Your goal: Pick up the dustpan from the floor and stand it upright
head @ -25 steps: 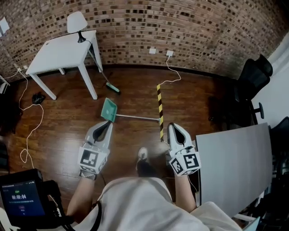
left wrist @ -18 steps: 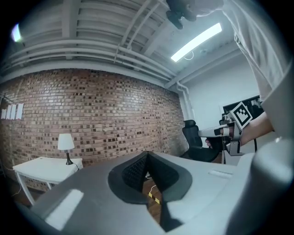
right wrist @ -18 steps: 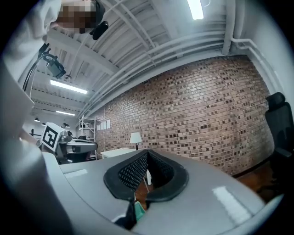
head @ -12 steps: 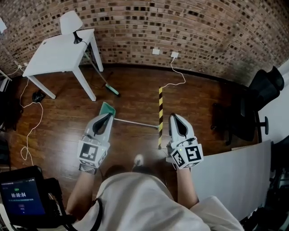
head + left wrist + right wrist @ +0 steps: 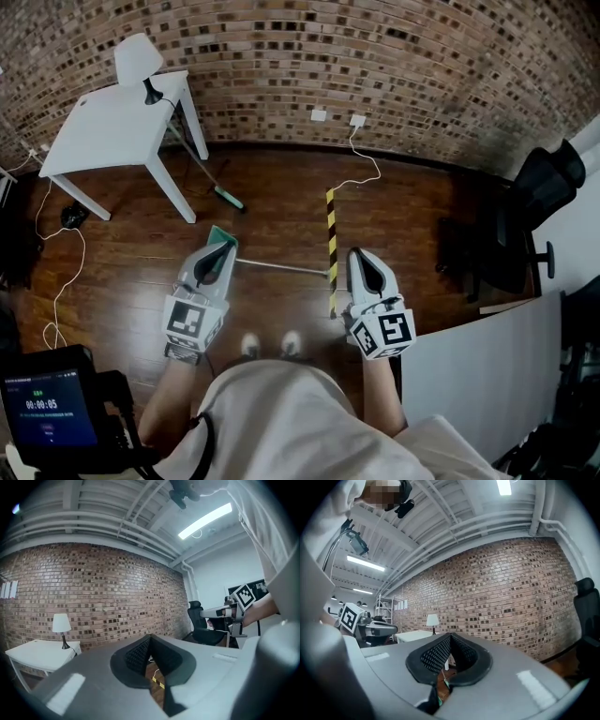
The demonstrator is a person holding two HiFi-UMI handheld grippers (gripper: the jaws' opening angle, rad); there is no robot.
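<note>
Dustpan, green, lies flat on the wooden floor, in front of the person and a little left. Its pan is partly hidden behind the tip of the left gripper. Its long thin handle runs right along the floor, and its end reaches a strip of yellow-and-black tape.

Neither gripper touches the dustpan. The left gripper is held level above the near edge of the pan, its jaws clenched with nothing between them. The right gripper is level too, just right of the tape, and its jaws are likewise pressed together and empty. The person's two shoes stand on the floor between the grippers, nearer than the handle.

Farther off and to the left, a broom with a green head leans against a white table that carries a white lamp. A brick wall closes the far side; a white cable trails from its socket onto the floor. A black office chair stands at the right, a grey panel lies at the near right, and a small screen sits at the near left.
</note>
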